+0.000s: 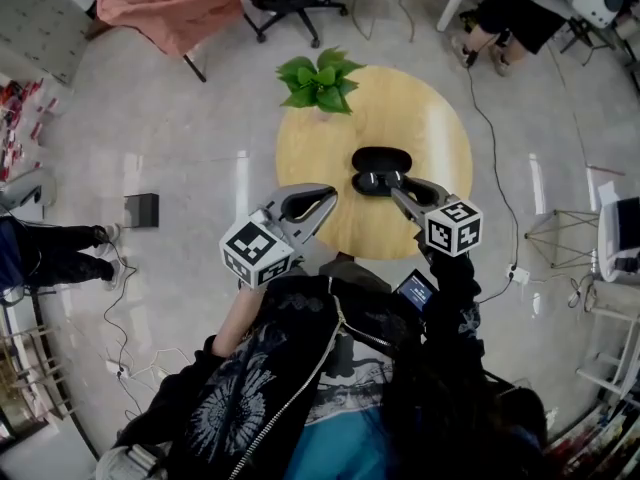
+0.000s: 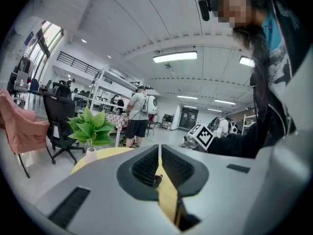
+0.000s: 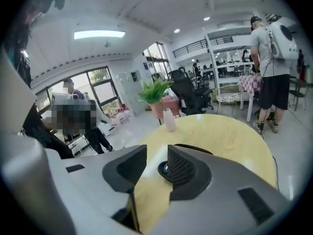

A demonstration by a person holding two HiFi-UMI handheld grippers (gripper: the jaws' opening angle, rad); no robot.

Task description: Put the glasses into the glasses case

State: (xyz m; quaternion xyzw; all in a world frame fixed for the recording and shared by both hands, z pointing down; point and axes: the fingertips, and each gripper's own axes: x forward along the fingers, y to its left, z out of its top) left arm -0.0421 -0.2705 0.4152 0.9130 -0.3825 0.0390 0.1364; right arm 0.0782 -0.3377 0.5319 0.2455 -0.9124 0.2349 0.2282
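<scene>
Round wooden table (image 1: pixel 440 138), plant (image 1: pixel 320 81) at its far edge, open black case (image 1: pixel 380 158) mid-table with glasses (image 1: pixel 378 180) inside, my left gripper (image 1: pixel 328 198) clenched empty, my right gripper (image 1: pixel 397 194) released beside case.

The right tool (image 1: pixel 398 186) covers the right end of the open glasses case (image 1: pixel 375 160), which lies toward the near edge of the tabletop (image 1: pixel 320 158). What lies inside it is too small to tell. In the right gripper view one jaw hides most of the case. A dark speck (image 2: pixel 156 180) behind the left tool (image 2: pixel 160 148) cannot be made out.
</scene>
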